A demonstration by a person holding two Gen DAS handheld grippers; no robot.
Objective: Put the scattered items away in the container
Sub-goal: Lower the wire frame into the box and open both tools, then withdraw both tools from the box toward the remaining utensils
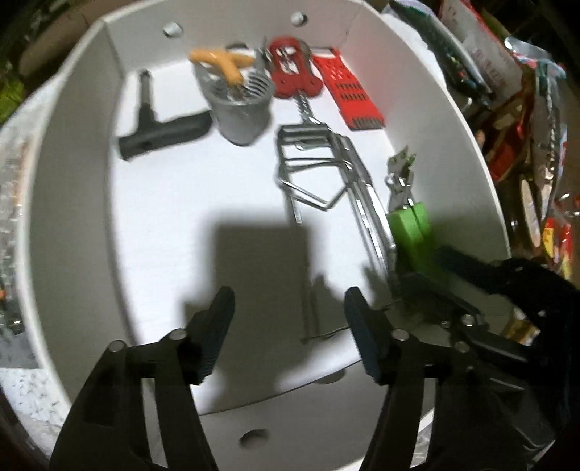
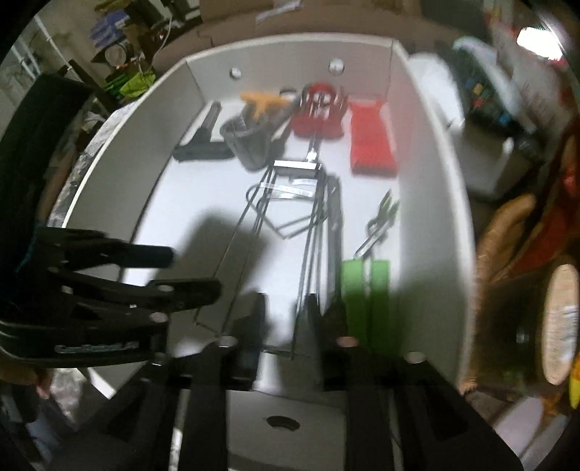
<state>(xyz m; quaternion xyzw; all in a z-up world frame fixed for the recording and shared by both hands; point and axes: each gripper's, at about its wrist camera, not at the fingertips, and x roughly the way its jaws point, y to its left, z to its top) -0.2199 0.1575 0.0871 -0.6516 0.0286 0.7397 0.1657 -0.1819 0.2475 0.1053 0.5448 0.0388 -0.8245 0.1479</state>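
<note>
A white container [image 1: 69, 203] holds a black T-handle tool [image 1: 159, 123], a grey cup [image 1: 241, 108] with an orange-handled tool [image 1: 221, 59], a red corkscrew [image 1: 293, 69], a red grater [image 1: 344, 94], a wire masher [image 1: 326, 174] and a green-handled can opener [image 1: 409, 217]. My left gripper [image 1: 288, 326] is open and empty over the container's near end. My right gripper [image 2: 286, 326] is open, its fingers either side of the wire masher's handle end [image 2: 304, 290], beside the green handles [image 2: 366, 297]. The container [image 2: 431, 224] fills the right wrist view too.
Snack packets and bags [image 1: 525, 119] crowd the right of the container. A cardboard box [image 2: 290, 18] stands behind it. A round wooden piece [image 2: 560, 322] lies at the right. The left gripper [image 2: 108, 290] shows at the left in the right wrist view.
</note>
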